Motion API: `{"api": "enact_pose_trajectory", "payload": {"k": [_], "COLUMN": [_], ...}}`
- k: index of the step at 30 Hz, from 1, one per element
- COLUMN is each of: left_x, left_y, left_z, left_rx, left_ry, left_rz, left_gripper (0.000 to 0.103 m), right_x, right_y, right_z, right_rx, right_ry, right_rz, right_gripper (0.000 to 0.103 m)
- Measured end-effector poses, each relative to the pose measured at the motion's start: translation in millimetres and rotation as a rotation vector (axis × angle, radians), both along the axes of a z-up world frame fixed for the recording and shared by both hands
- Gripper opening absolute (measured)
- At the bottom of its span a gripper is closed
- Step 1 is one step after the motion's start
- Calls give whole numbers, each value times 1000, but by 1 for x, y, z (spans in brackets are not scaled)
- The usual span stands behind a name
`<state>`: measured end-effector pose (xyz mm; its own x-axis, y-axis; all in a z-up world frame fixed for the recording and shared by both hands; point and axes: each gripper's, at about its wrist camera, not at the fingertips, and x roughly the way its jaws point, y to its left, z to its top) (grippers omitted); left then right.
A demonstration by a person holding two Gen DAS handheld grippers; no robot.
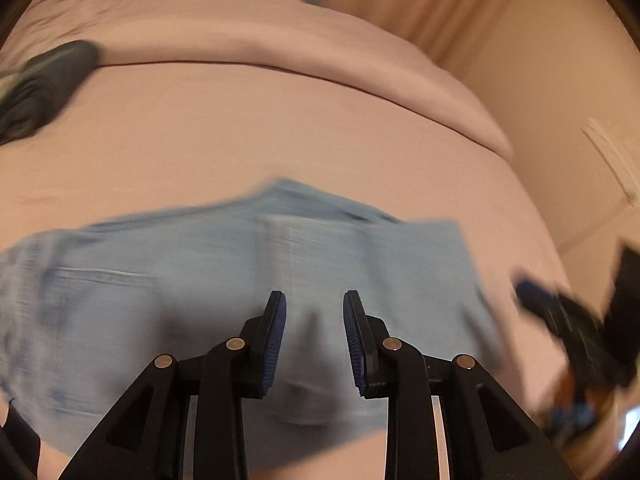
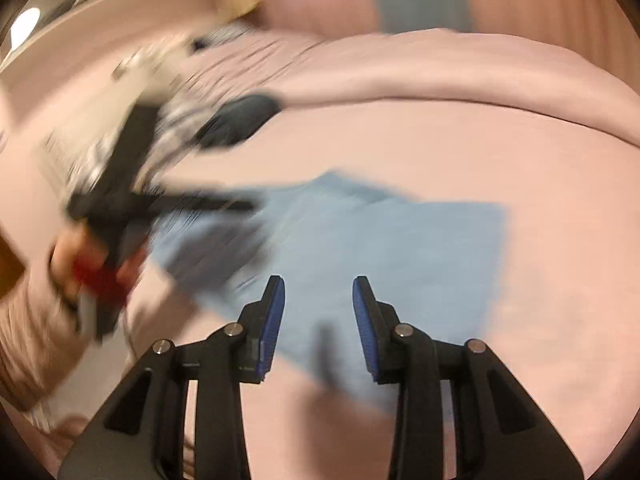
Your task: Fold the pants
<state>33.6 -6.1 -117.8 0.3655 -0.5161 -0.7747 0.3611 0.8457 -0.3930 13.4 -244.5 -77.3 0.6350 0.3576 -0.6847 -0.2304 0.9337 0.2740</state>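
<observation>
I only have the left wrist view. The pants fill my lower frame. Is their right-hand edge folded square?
Observer: Yes, in the right wrist view the pants show a straight right edge with a clean corner on the pink bedding.
Operator: Is the right claw holding cloth?
Observer: No, the right claw is open above the pants, nothing between its pads.
Operator: And my claw from over there?
Observer: The left claw shows blurred over the pants' left part.
</observation>
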Motion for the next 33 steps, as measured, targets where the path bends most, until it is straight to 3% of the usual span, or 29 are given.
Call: {"api": "enact_pose_trajectory", "payload": {"k": [2, 4, 9, 10, 12, 14, 16, 20, 21, 25, 30, 33], "left_x": [-8, -17, -33, -37, -45, -51, -51, -40, -38, -25, -6, -8], "left_y": [-31, -66, -138, -148, -161, -161, -159, -135, -124, -84, -45, -44], "left_z": [0, -4, -22, -28, -45, -48, -48, -38, -34, -25, -45, -52], "left_rx": [-18, -25, -11, 6, 70, 69, 69, 35, 33, 70, 110, 79], "left_ry": [5, 12, 13, 15, 19, -28, -25, 30, 18, -54, -7, -10], "left_rz": [-81, -169, -319, -349, -373, -360, -385, -371, -353, -252, -134, -131], "left_gripper": [27, 27, 27, 27, 27, 27, 27, 27, 27, 27, 27, 27], "right_x": [14, 33, 80, 43, 39, 36, 33, 25, 20, -25, -94, -118], "right_y": [-26, -42, -22, -23, -20, -20, -24, -36, -37, -37, -4, 17], "right_z": [0, 4, -19, -39, -67, -93, -97, -83, -76, -47, -51, -82], "right_rx": [-44, -47, -108, -118, -163, -226, -203, -147, -133, -18, -80, -191], "right_ry": [12, 23, 103, 113, 177, 252, 211, 207, 196, 102, 132, 197], "right_rz": [-77, -90, -52, -52, -51, -61, -54, -97, -110, -75, 62, 125], "right_gripper": [34, 23, 16, 16, 16, 9, 7, 6, 17, 17, 13, 11]}}
